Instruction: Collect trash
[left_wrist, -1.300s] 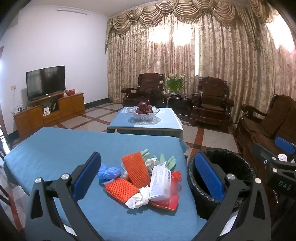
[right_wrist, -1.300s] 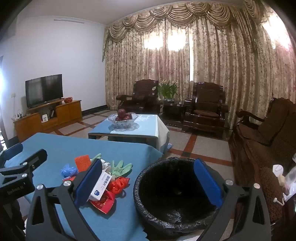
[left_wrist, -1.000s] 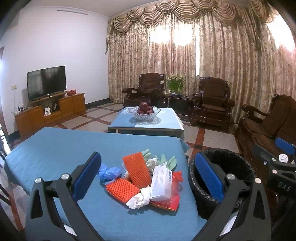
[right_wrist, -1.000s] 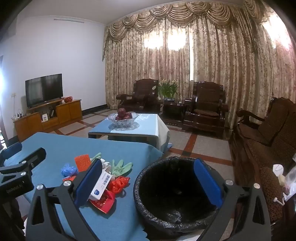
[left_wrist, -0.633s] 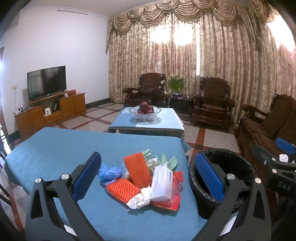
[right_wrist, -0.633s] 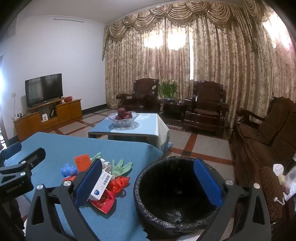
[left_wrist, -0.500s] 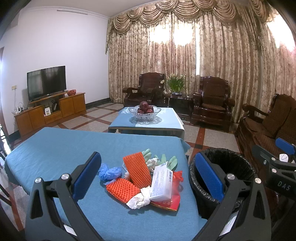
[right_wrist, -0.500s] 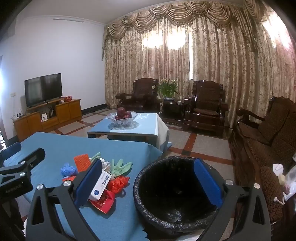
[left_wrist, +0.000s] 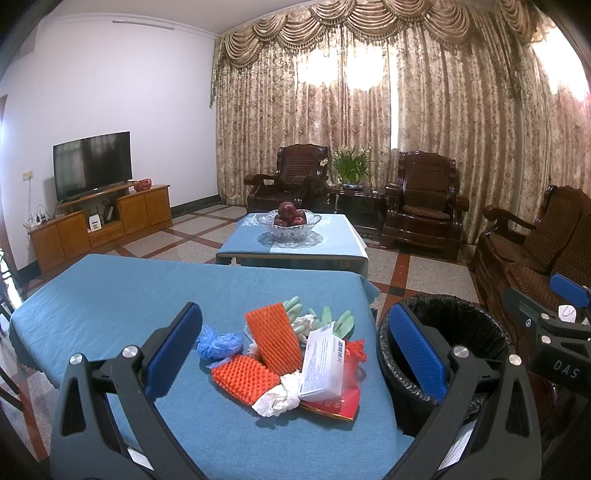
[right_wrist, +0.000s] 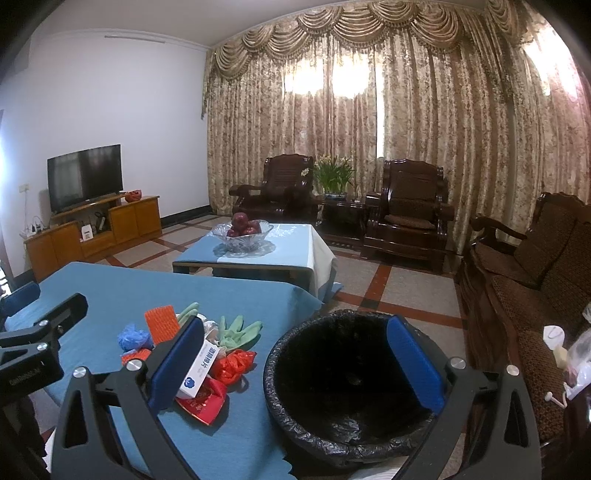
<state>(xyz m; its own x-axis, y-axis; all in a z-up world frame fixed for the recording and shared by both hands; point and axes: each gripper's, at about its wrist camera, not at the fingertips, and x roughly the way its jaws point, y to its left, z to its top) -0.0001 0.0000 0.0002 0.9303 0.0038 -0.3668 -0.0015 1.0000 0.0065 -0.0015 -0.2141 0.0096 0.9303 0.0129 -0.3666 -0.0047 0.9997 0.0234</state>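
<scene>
A heap of trash lies on the blue-clothed table (left_wrist: 110, 295): two orange foam nets (left_wrist: 271, 341), a blue plastic wad (left_wrist: 218, 341), a white box (left_wrist: 323, 363), a crumpled tissue (left_wrist: 277, 397), green gloves (left_wrist: 332, 319), a red packet (left_wrist: 338, 402). A black-lined bin (left_wrist: 443, 332) stands right of the table. My left gripper (left_wrist: 295, 350) is open and empty, above the heap. My right gripper (right_wrist: 295, 365) is open and empty, over the bin (right_wrist: 343, 387); the heap (right_wrist: 207, 347) is to its left.
A coffee table with a glass bowl of apples (left_wrist: 290, 221) stands beyond. Dark wooden armchairs (left_wrist: 424, 206) and a sofa (left_wrist: 535, 251) line the back and right. A TV on a wooden cabinet (left_wrist: 92, 221) is at the left wall.
Both grippers have barely drifted; both stay open. The trash heap and the bin have not moved.
</scene>
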